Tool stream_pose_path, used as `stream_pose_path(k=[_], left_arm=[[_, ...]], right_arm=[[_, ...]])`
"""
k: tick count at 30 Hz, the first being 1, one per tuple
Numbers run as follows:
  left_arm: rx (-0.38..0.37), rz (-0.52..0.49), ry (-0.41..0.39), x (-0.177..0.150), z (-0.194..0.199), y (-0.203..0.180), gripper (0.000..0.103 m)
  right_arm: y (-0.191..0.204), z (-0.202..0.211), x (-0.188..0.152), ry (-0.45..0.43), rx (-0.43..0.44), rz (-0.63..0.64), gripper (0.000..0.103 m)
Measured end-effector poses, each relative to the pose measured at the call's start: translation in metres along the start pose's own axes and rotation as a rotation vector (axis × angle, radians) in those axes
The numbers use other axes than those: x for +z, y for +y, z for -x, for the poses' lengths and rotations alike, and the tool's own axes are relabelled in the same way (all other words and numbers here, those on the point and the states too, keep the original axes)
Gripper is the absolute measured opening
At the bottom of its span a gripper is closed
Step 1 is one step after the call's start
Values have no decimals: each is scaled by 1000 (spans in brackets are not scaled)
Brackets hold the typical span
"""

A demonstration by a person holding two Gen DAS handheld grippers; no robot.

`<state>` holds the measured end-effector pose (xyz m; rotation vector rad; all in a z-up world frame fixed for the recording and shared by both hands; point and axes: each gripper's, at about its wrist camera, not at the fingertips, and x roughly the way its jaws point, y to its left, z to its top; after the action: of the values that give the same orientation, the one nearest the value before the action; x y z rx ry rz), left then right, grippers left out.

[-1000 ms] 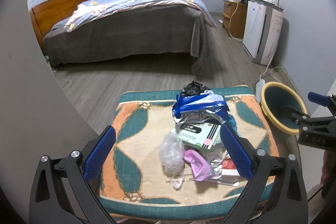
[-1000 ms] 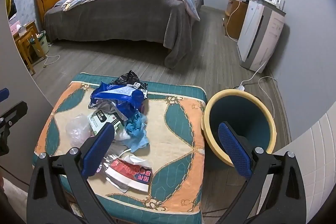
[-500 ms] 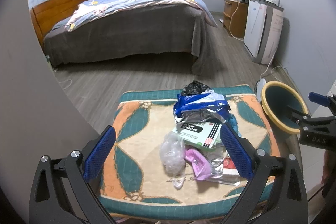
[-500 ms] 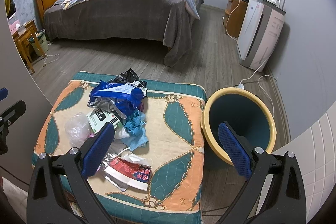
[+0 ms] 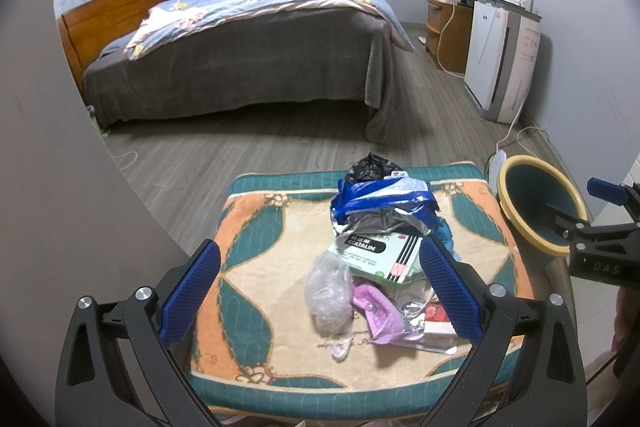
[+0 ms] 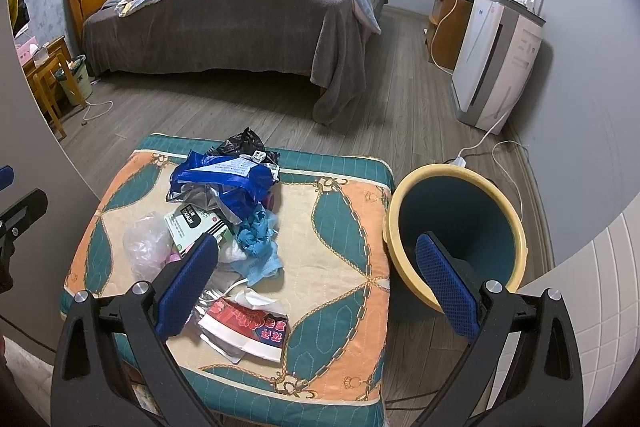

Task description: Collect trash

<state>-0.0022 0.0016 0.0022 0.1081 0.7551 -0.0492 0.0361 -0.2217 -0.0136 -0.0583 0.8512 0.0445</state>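
Observation:
A heap of trash lies on a patterned cushion (image 5: 256, 247) (image 6: 340, 227): a blue plastic bag (image 5: 380, 195) (image 6: 224, 175), a black bag (image 5: 370, 165) (image 6: 240, 143), a green box (image 5: 376, 253) (image 6: 192, 223), a clear bag (image 5: 328, 287) (image 6: 146, 243), a pink wrapper (image 5: 378, 311), a blue mask (image 6: 256, 239) and a red packet (image 6: 248, 323). A yellow-rimmed bin (image 6: 456, 235) (image 5: 536, 203) stands right of the cushion. My left gripper (image 5: 320, 291) hangs open above the near side of the heap. My right gripper (image 6: 320, 283) is open over the cushion's right part and the bin, holding nothing.
A bed (image 5: 248, 59) with a blue quilt fills the far side of the room. A white appliance (image 6: 496, 63) and a TV cabinet (image 6: 444, 19) line the right wall, with a cable (image 6: 492, 147) on the wooden floor. A wooden stool (image 6: 44, 75) stands at the left.
Both views have crept slightly closer and lower toward the cushion; the trash and the bin have not moved, and both grippers stay open.

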Motion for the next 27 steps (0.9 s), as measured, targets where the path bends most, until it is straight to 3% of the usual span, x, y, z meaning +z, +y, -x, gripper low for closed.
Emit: stream_pose_path(k=[27], left_arm=[[3, -1, -19, -1, 3, 3, 99]], right_arm=[[-1, -1, -1, 3, 1, -3, 97]])
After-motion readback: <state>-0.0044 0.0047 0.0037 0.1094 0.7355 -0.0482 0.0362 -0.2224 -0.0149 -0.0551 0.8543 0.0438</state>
